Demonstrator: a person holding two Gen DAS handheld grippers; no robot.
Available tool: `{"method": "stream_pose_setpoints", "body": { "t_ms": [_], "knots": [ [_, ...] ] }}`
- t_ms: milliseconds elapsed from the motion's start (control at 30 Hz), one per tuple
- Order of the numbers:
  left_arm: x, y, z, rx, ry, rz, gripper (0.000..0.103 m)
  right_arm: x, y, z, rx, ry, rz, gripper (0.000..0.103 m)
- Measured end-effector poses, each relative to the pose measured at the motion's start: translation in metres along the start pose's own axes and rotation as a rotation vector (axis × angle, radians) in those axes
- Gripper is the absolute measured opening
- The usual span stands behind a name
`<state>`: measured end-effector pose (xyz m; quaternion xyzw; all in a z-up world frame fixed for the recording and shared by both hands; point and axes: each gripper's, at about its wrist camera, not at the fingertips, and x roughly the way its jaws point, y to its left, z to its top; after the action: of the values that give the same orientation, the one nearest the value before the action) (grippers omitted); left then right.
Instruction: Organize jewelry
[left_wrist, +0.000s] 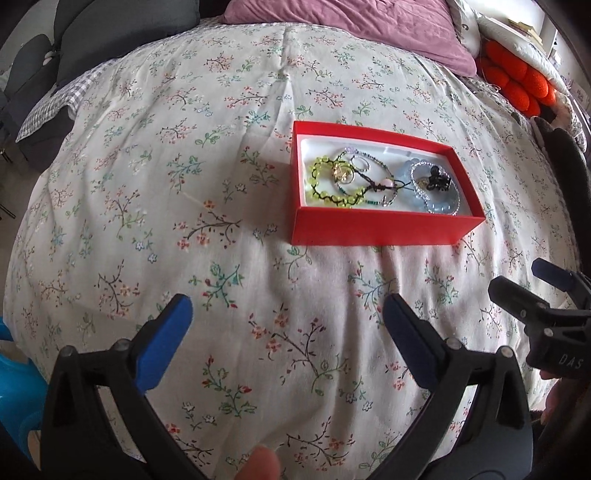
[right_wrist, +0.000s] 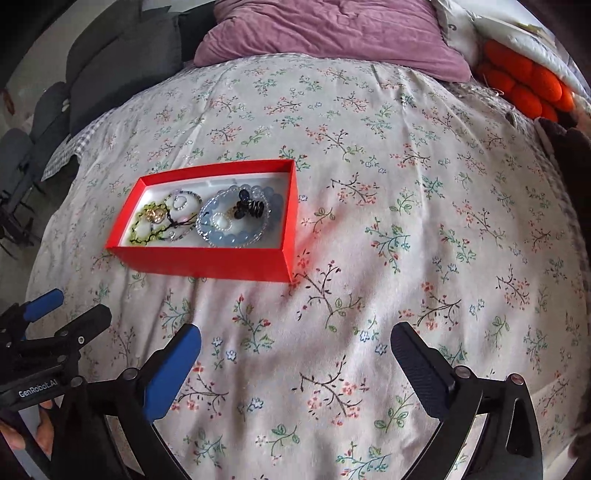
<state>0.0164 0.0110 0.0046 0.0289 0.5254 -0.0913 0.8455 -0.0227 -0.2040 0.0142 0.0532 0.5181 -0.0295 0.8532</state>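
A red box (left_wrist: 373, 227) with a white inside lies on the floral bedspread; it also shows in the right wrist view (right_wrist: 207, 263). Inside lie a yellow-green bead bracelet (left_wrist: 325, 181), a pale blue bead bracelet (left_wrist: 436, 201), a black hair claw (left_wrist: 437, 181), rings and thin chains. In the right wrist view these show as the green bracelet (right_wrist: 146, 230), the blue bracelet (right_wrist: 229, 238) and the claw (right_wrist: 251, 208). My left gripper (left_wrist: 288, 314) is open and empty, short of the box. My right gripper (right_wrist: 295, 343) is open and empty, to the box's right and nearer.
A purple pillow (left_wrist: 351, 26) lies at the bed's head, with an orange knobbly cushion (left_wrist: 517, 81) at the far right. Grey cushions (right_wrist: 122, 62) sit at the far left. A blue object (left_wrist: 14, 391) is at the left edge.
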Motion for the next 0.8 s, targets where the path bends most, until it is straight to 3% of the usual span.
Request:
{"method": "stream_pose_setpoints", "body": {
  "t_ms": [800],
  "knots": [
    [0.008, -0.010, -0.011, -0.004, 0.005, 0.042, 0.102, 0.025, 0.016, -0.007, -0.048, 0.032, -0.065, 0.103]
  ]
}}
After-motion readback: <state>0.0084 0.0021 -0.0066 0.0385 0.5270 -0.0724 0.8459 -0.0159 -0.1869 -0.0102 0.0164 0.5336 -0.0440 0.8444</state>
